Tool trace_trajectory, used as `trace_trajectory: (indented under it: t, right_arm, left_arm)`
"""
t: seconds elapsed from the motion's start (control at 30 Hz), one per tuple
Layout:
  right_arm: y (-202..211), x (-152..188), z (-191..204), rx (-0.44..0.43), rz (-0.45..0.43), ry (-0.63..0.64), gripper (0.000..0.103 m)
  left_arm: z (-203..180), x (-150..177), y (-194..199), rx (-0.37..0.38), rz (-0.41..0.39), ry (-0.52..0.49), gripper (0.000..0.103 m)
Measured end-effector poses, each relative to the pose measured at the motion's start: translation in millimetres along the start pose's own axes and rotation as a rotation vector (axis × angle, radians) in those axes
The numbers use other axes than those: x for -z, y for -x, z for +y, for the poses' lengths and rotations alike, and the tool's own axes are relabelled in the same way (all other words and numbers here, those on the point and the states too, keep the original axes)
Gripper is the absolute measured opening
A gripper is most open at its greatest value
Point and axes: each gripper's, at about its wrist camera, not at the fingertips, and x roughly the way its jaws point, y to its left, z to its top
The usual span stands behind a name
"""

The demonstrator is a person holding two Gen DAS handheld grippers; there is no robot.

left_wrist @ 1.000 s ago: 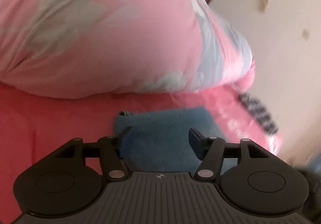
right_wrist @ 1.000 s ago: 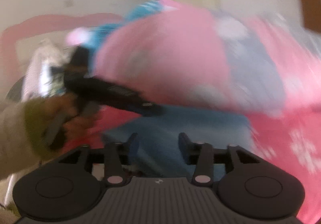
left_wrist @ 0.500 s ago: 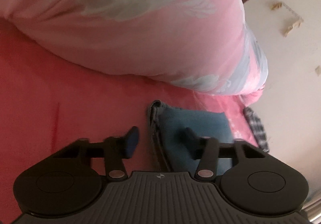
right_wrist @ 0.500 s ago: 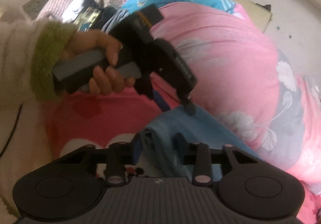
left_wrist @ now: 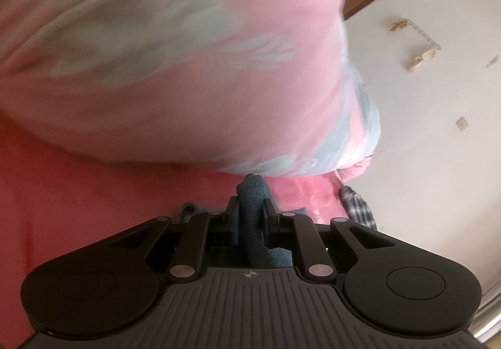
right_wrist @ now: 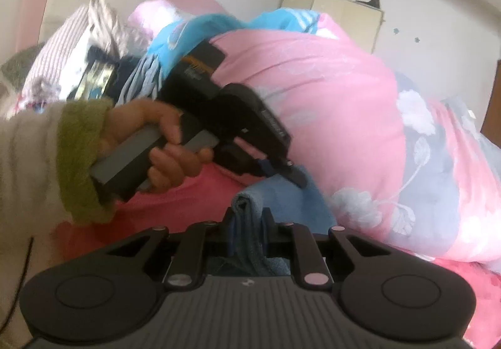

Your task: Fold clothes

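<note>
So, left wrist view first: the left gripper (left_wrist: pixel 251 211) is clamped on a bunched-up fold of the blue garment (left_wrist: pixel 253 192), its fingers (left_wrist: pixel 232 213) having just closed in, and the cloth is squeezed tight between them. A little hump of blue fabric pokes up past the tips. Underneath is the pink bed sheet (left_wrist: pixel 78 192), and a big pink floral duvet (left_wrist: pixel 175 67) fills most of the upper frame, pretty blurry. Off to the right there's a bit of plaid cloth (left_wrist: pixel 357 205) by the white wall (left_wrist: pixel 438 145).

Right wrist view: the right gripper (right_wrist: pixel 249 220) has also just been closing and now pinches the near edge of the same blue garment (right_wrist: pixel 281 195), with the fabric pressed between both fingers (right_wrist: pixel 268 222). The garment lies on the bed between the two tools, right up against the duvet (right_wrist: pixel 328 105). Farther back, the person's hand (right_wrist: pixel 156 142), in a cream sleeve with a green cuff (right_wrist: pixel 81 158), holds the left gripper (right_wrist: pixel 281 169), which bites the far edge of the blue cloth. A pile of striped and blue clothes (right_wrist: pixel 94 61) sits behind at the upper left.
</note>
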Motion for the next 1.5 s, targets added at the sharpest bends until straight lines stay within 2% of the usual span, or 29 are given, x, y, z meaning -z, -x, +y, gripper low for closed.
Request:
trace_trajectory:
  t: [0.13, 0.27, 0.37, 0.4, 0.43, 0.5, 0.53, 0.6, 0.7, 0.77, 0.83, 0.97, 1.03, 1.13, 1.17, 1.23, 1.3, 1.4, 1.5]
  right_arm:
    - [-4, 4, 11, -0.008, 0.016, 0.053, 0.017]
    - [0, 0, 9, -0.025, 0.018, 0.040, 0.017]
    - [-4, 11, 10, -0.046, 0.056, 0.034, 0.019]
    - [-6, 14, 14, -0.042, 0.055, 0.043, 0.024]
    - [-6, 17, 18, -0.039, 0.047, 0.053, 0.032]
    - [-3, 19, 27, -0.041, 0.026, 0.068, 0.048]
    - [0, 18, 30, -0.046, 0.012, 0.070, 0.053]
    - [10, 17, 31, -0.069, -0.029, 0.048, 0.056]
    - [27, 16, 20, -0.127, -0.087, -0.028, 0.058]
    - [37, 17, 7, -0.157, -0.101, -0.101, 0.058]
    - [47, 21, -14, -0.141, -0.097, -0.187, 0.058]
    - [68, 38, -69, -0.002, -0.104, -0.367, 0.057]
    - [74, 51, -93, 0.064, -0.084, -0.459, 0.049]
    - [79, 73, -122, 0.119, -0.045, -0.573, 0.046]
    - [76, 81, -123, 0.123, -0.015, -0.580, 0.046]
    - [65, 101, -121, 0.128, 0.076, -0.589, 0.043]
    - [64, 114, -117, 0.122, 0.094, -0.606, 0.043]
    - [79, 100, -125, 0.144, 0.051, -0.600, 0.042]
    - [76, 81, -152, 0.151, -0.007, -0.613, 0.042]
  left_arm:
    - [16, 4, 11, 0.004, 0.003, 0.054, 0.012]
    - [16, 4, 13, -0.017, 0.001, 0.031, 0.012]
    - [14, 4, 14, -0.051, -0.004, -0.005, 0.021]
    - [13, 5, 18, -0.075, -0.016, -0.028, 0.030]
    - [13, 6, 21, -0.099, -0.027, -0.051, 0.038]
    - [3, 8, 30, -0.163, -0.067, -0.110, 0.045]
    - [-4, 8, 36, -0.194, -0.095, -0.134, 0.049]
    - [-18, 9, 49, -0.247, -0.149, -0.175, 0.054]
    - [-42, 10, 62, -0.229, -0.180, -0.183, 0.059]
    - [-59, 12, 67, -0.205, -0.183, -0.185, 0.067]
    - [-74, 20, 65, -0.162, -0.141, -0.180, 0.070]
    - [-101, 46, 54, -0.148, -0.085, -0.245, 0.070]
    - [-107, 62, 46, -0.183, -0.076, -0.292, 0.069]
    - [-98, 82, 32, -0.286, -0.042, -0.341, 0.065]
    - [-93, 86, 29, -0.313, -0.042, -0.357, 0.064]
    - [-89, 91, 30, -0.320, -0.052, -0.377, 0.065]
    - [-92, 91, 29, -0.332, -0.049, -0.399, 0.065]
    - [-96, 99, 32, -0.351, -0.046, -0.460, 0.067]
    - [-97, 110, 40, -0.358, -0.055, -0.520, 0.070]
